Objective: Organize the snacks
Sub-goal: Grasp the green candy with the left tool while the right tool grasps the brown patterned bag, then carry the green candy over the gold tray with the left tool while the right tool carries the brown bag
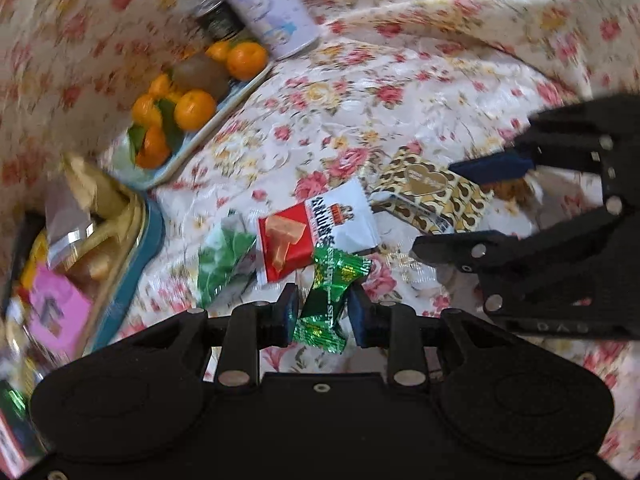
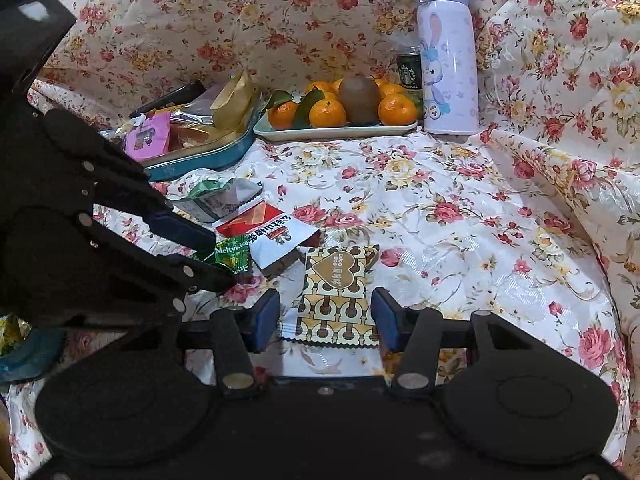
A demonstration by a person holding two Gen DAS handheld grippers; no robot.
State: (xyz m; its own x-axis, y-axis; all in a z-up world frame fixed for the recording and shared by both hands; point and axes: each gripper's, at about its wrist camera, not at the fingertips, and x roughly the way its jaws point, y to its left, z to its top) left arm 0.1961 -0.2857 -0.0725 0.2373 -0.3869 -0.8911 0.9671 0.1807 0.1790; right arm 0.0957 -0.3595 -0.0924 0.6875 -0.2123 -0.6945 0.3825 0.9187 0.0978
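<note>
I am pinching the green candy wrapper (image 1: 325, 307) between the pads of my left gripper (image 1: 323, 313), clamped on it just ahead of me on the floral cloth (image 1: 400, 92). My right gripper (image 2: 325, 320) is straddling the gold patterned packet (image 2: 340, 296), its pads just beside the packet's edges, not pressing. The blue tin (image 1: 136, 256) is lying to my left.

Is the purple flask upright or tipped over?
Upright. In the right wrist view the purple flask stands on its base on the floral cloth, lid on top, beside the fruit tray.
</note>
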